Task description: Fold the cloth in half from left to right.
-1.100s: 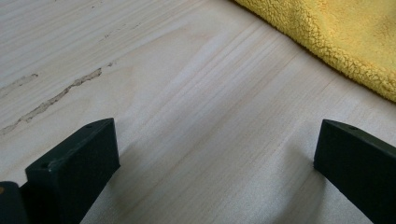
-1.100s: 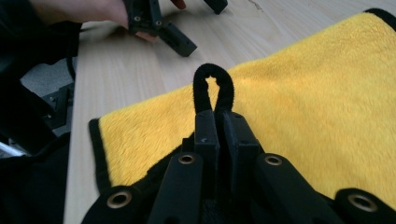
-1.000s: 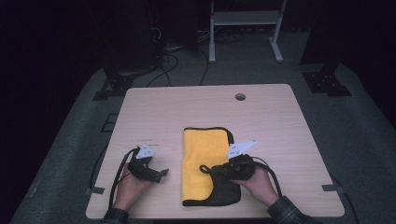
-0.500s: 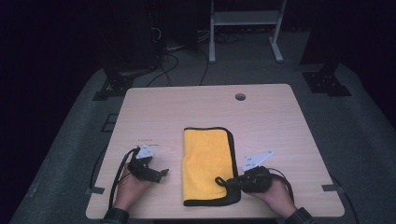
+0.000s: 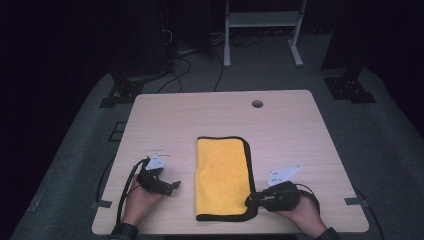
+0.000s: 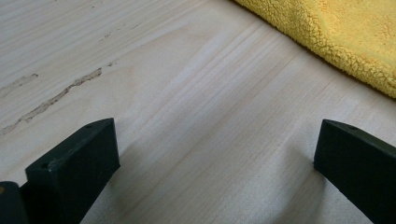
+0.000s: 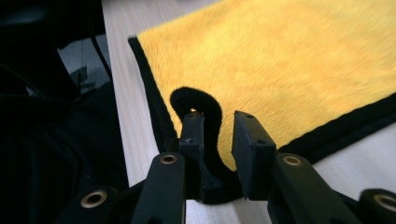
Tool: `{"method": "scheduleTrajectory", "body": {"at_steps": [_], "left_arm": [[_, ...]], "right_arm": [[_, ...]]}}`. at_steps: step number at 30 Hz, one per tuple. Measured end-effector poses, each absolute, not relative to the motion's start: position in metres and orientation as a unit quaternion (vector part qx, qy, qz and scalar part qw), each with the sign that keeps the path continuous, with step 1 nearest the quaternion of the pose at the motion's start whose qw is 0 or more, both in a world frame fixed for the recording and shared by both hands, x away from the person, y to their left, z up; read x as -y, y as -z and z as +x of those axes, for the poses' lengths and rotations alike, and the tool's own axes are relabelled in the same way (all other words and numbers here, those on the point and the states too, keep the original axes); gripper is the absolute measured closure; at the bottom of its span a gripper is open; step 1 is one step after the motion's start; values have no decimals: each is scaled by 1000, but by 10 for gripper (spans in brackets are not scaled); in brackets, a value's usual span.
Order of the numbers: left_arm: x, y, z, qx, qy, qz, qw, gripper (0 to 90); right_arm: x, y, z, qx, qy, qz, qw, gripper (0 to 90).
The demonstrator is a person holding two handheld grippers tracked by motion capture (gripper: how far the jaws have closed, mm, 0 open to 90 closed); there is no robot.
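Yellow cloth with black trim lies flat mid-table, folded to a tall rectangle, between the two claws. Right gripper sits at the cloth's near right corner, tips on the black edge; in the right gripper view the black hem loops up between the jaws, leaning on the left one, gap to the right one, so not pinched. Jaws narrow, and they have just been opening (a small gap, the corner loose inside it). Whether the hem touches the right pad is hard to tell, the low part of the loop is dark against the black jaws. Left gripper rests on bare table, just off the cloth's left edge, not touching it; jaws wide apart, nothing between them except wood. In the left gripper view the cloth's fuzzy edge sits ahead and to the right of the jaws, cut off by the frame. Hands come in from the bottom, the person's wrists are cropped. Floor and stands behind the table too dark to read
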State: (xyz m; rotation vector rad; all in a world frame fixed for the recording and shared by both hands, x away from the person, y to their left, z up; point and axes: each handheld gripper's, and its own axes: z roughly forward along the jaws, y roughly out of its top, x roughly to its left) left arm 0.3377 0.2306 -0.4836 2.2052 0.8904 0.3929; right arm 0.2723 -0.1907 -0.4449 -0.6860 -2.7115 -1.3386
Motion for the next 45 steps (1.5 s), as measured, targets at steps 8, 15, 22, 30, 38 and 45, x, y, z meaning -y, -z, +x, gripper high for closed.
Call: {"method": "scheduleTrajectory", "body": {"at_steps": [8,15,22,30,38,45], "left_arm": [[-231,483,338,-345,-152,854,357,0],[-231,483,338,-345,-152,855,356,0],[-231,483,337,-345,-152,856,354,0],[-231,483,337,-345,-152,856,355,0],[-231,483,337,-345,-152,856,354,0],[-231,483,337,-345,-152,856,354,0]], "right_arm": [[216,425,279,844,478,-242,-12,740],[226,421,298,835,479,-266,-47,723],[224,421,331,831,470,-288,-68,646],[215,419,370,826,463,-310,-83,552],[199,422,403,828,443,-326,-111,470],[186,433,435,824,427,-349,-127,458]]}}
